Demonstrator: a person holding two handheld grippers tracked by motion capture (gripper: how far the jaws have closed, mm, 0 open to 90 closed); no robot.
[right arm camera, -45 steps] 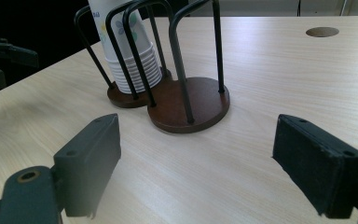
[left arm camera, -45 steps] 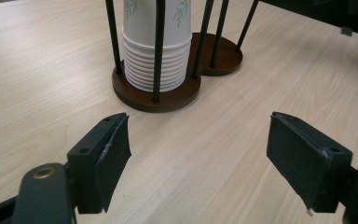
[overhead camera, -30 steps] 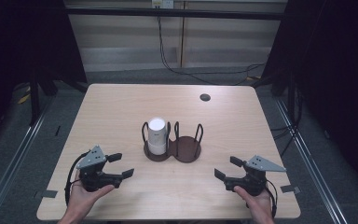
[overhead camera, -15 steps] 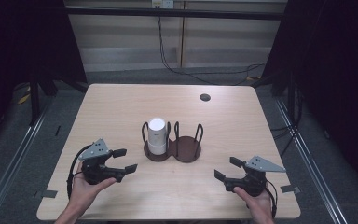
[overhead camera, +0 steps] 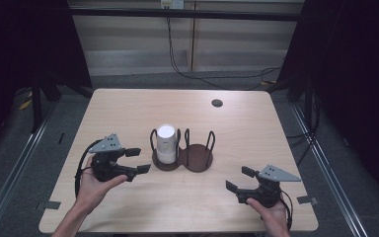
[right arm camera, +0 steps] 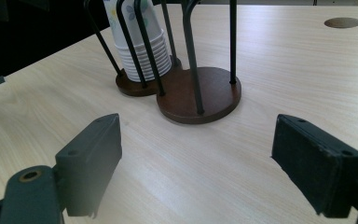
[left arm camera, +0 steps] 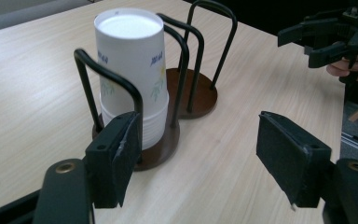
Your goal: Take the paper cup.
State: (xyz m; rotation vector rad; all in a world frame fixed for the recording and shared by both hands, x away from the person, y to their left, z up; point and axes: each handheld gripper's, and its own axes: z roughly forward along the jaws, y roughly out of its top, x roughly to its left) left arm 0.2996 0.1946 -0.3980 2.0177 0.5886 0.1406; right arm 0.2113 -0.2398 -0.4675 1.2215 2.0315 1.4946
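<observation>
Facing stacked cups (left arm camera: 131,79), claws apart.

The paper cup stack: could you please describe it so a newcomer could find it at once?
At the middle of the wooden table stands a dark two-bay wire holder. The paper cup stack, white and upside down, fills its left bay; the right bay is empty.

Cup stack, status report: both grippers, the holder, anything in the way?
Left gripper open, near the cup stack, not touching. Right gripper open, apart. Stack upside down in holder's left bay; right bay empty. Holder's wire loops surround the stack.
</observation>
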